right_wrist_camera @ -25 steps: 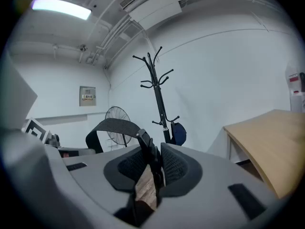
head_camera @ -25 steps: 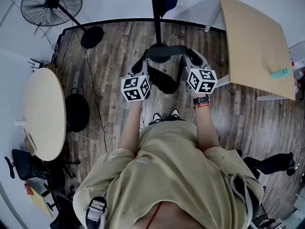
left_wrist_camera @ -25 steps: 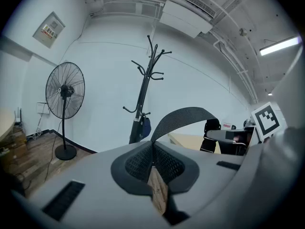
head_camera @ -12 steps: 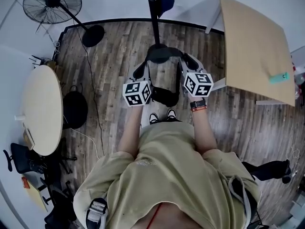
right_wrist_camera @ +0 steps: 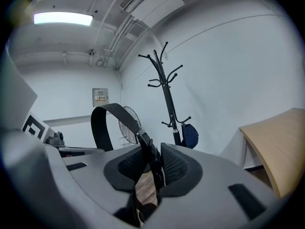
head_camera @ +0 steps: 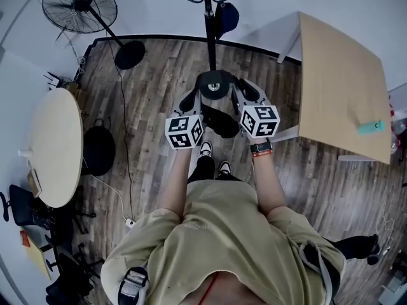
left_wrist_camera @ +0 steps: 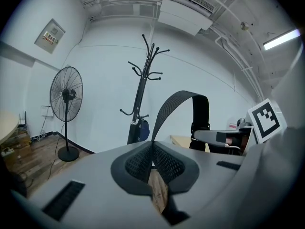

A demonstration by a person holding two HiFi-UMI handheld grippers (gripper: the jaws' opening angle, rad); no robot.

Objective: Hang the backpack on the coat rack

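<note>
Both of my grippers are clamped on the backpack's strap. In the left gripper view, the left gripper (left_wrist_camera: pixel 153 163) has its jaws clenched on flat woven webbing that rises out of the mesh-textured pads (left_wrist_camera: pixel 167 162) and arches over as a broad grey-black band, the strap (left_wrist_camera: pixel 183 101). In the right gripper view, the right gripper (right_wrist_camera: pixel 153 168) grips the other end, where the band carries a hard black buckle. From the head view, the soft black backpack (head_camera: pixel 221 121) hangs in the middle of the frame between the two marker cubes, above the plank floor (head_camera: pixel 152 75). The coat rack (head_camera: pixel 206 24), a thin dark pole with curved hooks, stands at top centre just beyond the backpack, with a dark blue item (head_camera: pixel 226 14) hanging on it. A round wire-caged fan (head_camera: pixel 79 5) is at the upper left and a pale wooden table (head_camera: pixel 343 75) is at the right.
</note>
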